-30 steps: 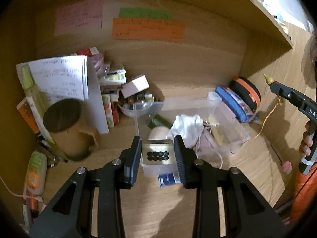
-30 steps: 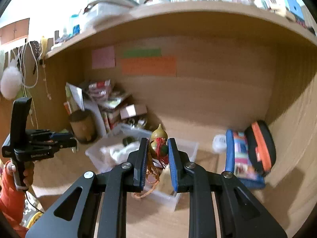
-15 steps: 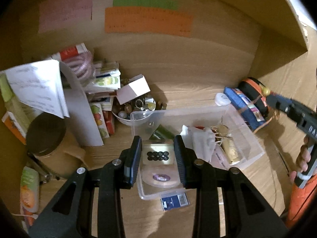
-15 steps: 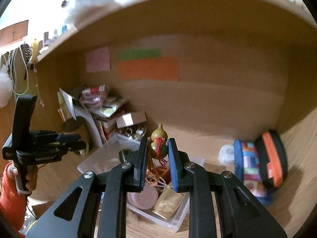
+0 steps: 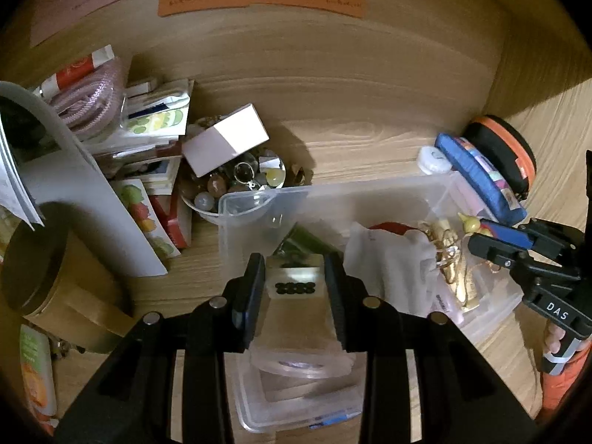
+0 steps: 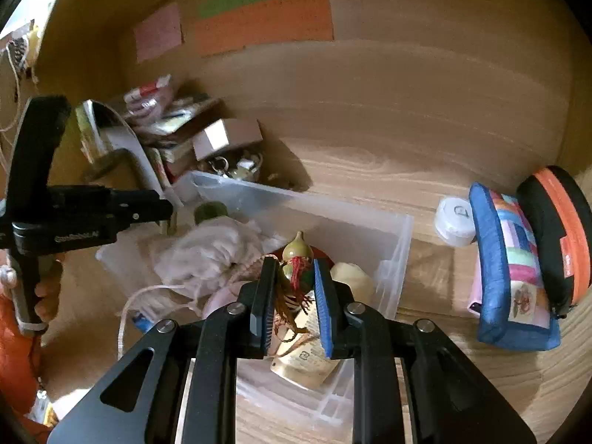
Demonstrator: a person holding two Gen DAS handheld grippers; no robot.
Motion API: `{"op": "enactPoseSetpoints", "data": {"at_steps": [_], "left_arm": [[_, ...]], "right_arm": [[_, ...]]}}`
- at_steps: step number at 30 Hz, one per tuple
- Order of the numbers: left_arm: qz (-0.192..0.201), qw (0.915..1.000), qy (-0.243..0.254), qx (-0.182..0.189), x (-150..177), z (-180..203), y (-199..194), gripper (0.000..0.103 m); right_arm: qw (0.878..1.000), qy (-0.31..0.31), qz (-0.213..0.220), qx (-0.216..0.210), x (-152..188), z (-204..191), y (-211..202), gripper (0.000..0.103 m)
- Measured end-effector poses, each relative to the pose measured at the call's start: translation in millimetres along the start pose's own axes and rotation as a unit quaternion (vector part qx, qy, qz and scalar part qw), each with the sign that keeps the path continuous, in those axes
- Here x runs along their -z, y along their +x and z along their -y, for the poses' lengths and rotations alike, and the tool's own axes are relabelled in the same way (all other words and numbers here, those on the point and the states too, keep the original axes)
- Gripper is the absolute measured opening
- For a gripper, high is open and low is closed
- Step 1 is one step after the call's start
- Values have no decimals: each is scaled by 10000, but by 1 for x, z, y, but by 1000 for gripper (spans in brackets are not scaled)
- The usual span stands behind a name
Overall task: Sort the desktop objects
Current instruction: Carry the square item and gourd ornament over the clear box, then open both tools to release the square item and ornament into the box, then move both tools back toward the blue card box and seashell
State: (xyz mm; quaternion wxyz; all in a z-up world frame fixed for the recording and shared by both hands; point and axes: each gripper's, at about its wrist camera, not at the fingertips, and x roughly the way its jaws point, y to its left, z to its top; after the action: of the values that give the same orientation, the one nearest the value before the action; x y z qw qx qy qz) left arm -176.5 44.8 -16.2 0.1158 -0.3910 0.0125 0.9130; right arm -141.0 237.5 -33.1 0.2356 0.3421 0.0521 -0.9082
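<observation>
Left tongs (image 5: 295, 288): mine, closed on a clear block (image 5: 295, 284) with a row of black dots on its face, held just above the near end of the bin.
Right tongs (image 6: 295, 298): mine too, clamped on a small gourd charm (image 6: 298, 259); its red tassel and tan cords hang down between the fingers.
Gourd charm position: over the right part of the bin, above a pale tube (image 6: 307, 355) lying inside.
Clear bin (image 5: 333, 194): a see-through plastic box on the bench (image 5: 351, 148), holding a white cloth (image 5: 384, 259), a roll of clear tape (image 5: 299, 364) at the near end, a green item (image 5: 307, 238) and gold cords.
Left of the bin: a bowl of beads (image 5: 236, 185) under a white box (image 5: 225, 138), leaning packets and papers, and a brown tin (image 5: 33, 259).
Right of the bin: a white round pot (image 6: 454, 221), a blue patchwork pouch (image 6: 512, 270) and a black-and-orange case (image 6: 558, 229), the pouch and case leaning together.
Back wall: orange, green and pink notes.
</observation>
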Motion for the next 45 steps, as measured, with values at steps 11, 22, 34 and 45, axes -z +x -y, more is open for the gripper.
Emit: {"op": "enactPoseSetpoints", "data": {"at_steps": [11,22,34,45], "left_arm": [[-121,9997,166,-90,7,6,15,33],[-63,9992,326,-244,9,12,18,45],[271,9979,510,-301,10,25,-11,74],[749,9944,518,-541,28,23,-65,96]], "right_arm": [[9990,-355,-254,87,11,-11,17,20],[9988,-396,-282,55,11,-12,17,25],[9993,-287,105,217,-3,-15,-16,44],[9969,-308,536,477,-3,-35,-64,63]]}}
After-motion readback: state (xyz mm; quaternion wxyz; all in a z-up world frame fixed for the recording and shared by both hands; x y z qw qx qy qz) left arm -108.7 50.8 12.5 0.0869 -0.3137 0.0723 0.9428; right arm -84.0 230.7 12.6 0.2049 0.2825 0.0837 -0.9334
